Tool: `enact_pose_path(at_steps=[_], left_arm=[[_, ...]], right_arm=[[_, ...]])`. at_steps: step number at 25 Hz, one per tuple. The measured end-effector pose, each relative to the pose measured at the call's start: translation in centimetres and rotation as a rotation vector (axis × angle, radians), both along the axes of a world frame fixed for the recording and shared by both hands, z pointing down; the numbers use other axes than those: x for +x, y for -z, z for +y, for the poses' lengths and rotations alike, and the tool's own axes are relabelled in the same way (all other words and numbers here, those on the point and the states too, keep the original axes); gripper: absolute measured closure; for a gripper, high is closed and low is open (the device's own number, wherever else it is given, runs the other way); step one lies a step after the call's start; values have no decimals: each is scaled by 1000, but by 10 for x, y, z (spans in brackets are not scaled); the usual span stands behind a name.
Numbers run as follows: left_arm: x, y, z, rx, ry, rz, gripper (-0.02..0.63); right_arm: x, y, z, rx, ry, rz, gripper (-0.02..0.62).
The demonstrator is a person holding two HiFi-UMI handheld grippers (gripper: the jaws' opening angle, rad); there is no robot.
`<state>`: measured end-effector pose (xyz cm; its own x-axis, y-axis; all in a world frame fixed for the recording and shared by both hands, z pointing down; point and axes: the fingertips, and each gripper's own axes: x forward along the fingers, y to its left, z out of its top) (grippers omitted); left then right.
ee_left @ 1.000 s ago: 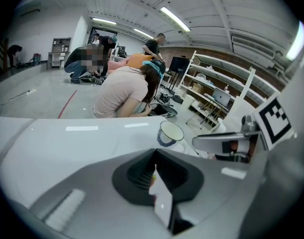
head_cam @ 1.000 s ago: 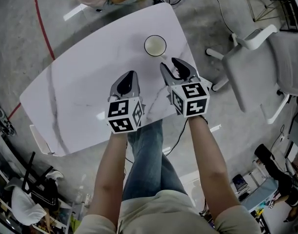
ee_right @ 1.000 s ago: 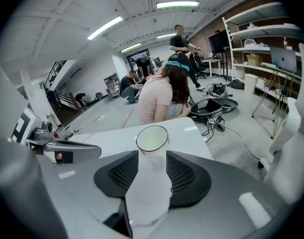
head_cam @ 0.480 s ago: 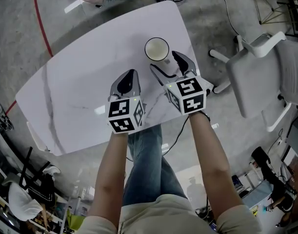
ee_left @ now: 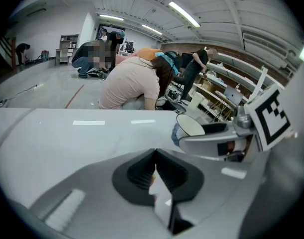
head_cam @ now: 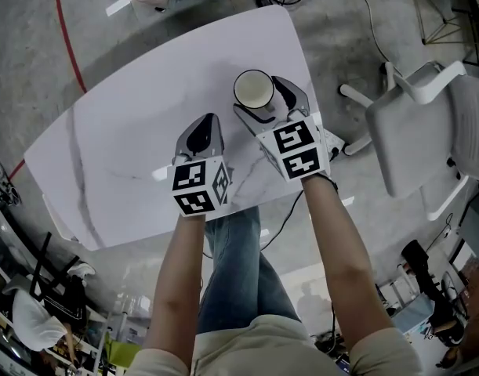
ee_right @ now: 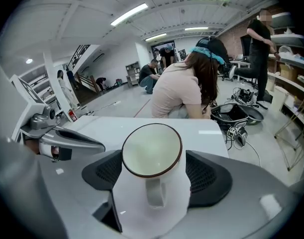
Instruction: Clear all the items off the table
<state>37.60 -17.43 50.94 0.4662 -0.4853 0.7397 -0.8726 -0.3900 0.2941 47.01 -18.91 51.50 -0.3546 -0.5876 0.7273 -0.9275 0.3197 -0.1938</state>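
Right gripper (ee_right: pixel 156 176): fingers (ee_right: pixel 211 178) spread wide, having just been opening. A white mug (ee_right: pixel 152 151) with a dark rim stood upright between them on the counter (head_cam: pixel 129 131). Its handle faced back toward the gripper body and its mouth was open upward. The ribbed pads sat on either side of the mug's wall, close to it. No view showed them pressing on it.

Left gripper (ee_left: pixel 154 156): fingers (ee_left: pixel 137 173) pressed together, tip to tip, with nothing between them. They pointed down at a slant over bare counter. From these fingers the mug lay ahead and to the right, well apart. The right gripper's near finger lay between them and the mug.

In the head view both grippers were held side by side above the counter's near edge, the right one further forward. The counter was white with faint grey veins. Nothing but the mug could be seen on it.

Beyond the far edge, past the right fingers, a person in a pale pink top (ee_right: pixel 179 91) was bent over. A white chair (head_cam: pixel 427 108) stood off to the right of the right fingers, clear of the counter.
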Motion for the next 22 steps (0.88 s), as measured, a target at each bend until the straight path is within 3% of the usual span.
enact_pose_path(at_steps=[10,22], left_arm=[[5,-10,-14,-4,-1,-11,597],[1,-23,-17,-19,13,-36,597]], right_arm=[[-8,-11,-12,13,84,18,178],[-14,-21,-21,62,144,41,183]])
